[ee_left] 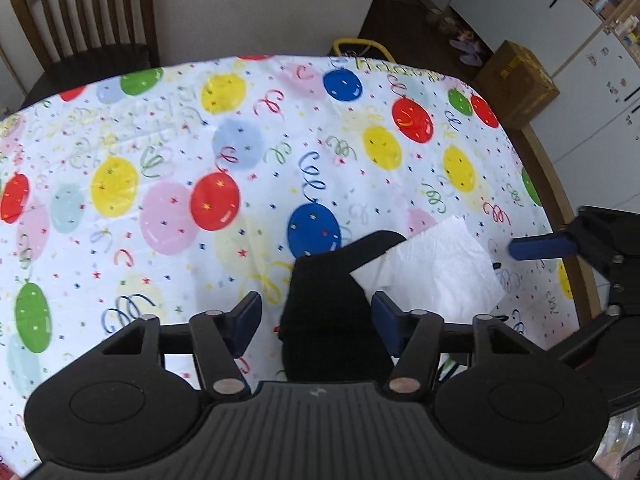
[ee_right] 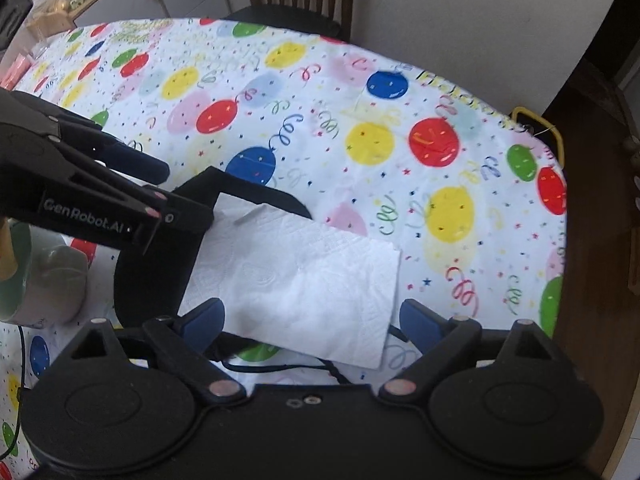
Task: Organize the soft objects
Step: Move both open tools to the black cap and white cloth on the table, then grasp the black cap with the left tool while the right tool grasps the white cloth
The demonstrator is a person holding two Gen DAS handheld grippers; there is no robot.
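White paper napkin (ee_right: 296,280), limp and tear-prone, is lying between the spread right claw (ee_right: 310,318), best pinched at an edge, while the half-spread left claw (ee_left: 316,316) is straddling a soft black cloth (ee_left: 332,304).

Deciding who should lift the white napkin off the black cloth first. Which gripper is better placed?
Right. The right gripper straddles the napkin with open jaws, its near edge between the fingers. The left gripper is over the black cloth instead.
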